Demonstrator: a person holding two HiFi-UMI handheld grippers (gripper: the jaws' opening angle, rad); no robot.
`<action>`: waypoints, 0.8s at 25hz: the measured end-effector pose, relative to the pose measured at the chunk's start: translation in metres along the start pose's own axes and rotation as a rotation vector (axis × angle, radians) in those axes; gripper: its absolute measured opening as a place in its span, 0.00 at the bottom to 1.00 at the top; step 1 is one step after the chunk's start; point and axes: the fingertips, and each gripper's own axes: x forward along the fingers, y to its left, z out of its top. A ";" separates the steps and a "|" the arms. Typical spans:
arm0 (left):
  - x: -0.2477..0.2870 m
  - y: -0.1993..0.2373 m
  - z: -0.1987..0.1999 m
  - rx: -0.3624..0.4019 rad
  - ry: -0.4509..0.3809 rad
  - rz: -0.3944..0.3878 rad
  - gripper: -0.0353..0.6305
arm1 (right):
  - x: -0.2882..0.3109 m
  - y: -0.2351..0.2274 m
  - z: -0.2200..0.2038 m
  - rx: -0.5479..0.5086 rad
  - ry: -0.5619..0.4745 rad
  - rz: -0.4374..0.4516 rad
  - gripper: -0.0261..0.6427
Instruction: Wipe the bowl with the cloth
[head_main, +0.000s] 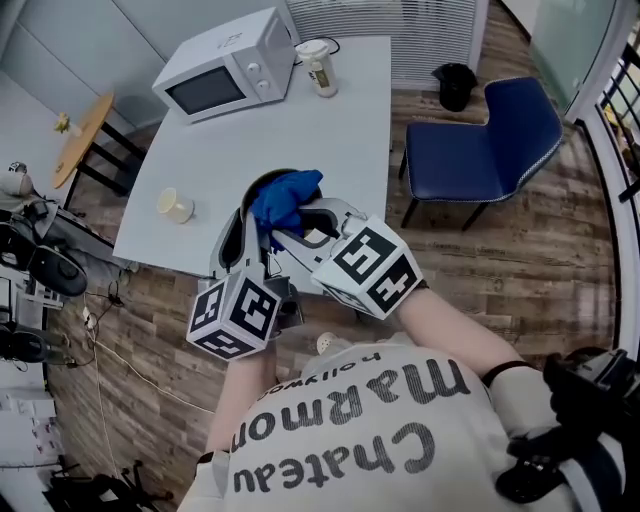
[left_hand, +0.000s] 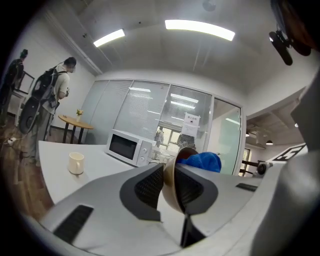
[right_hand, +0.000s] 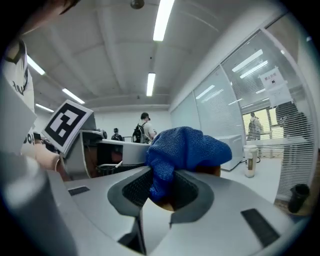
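So there's a white table (head_main: 330, 120), with a blue chair (head_main: 500, 140) off its right side and a microwave (head_main: 225, 65) at its far left corner. The bowl (left_hand: 171, 195) is up in the air over the table's near edge, tipped on its side, rim running roughly up-down and mouth facing right. The left gripper (left_hand: 167, 185) is pinching its wall. The right gripper (right_hand: 162, 187) is clamped on a bunched blue cloth (right_hand: 185, 147) stuffed into the bowl. There's a mug (head_main: 176, 205) near the table's left edge.

Head view looks steeply down; both close gripper views share the cloth (right_hand: 185, 145)
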 end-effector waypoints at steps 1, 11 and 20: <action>0.000 0.004 0.001 -0.013 -0.005 0.006 0.16 | 0.002 0.004 -0.002 0.015 0.001 0.031 0.19; -0.003 0.025 -0.012 -0.014 0.021 0.049 0.15 | 0.008 0.014 -0.046 0.064 0.195 0.086 0.19; -0.001 0.036 -0.022 0.013 0.086 0.049 0.15 | -0.004 -0.022 -0.055 -0.010 0.248 -0.123 0.19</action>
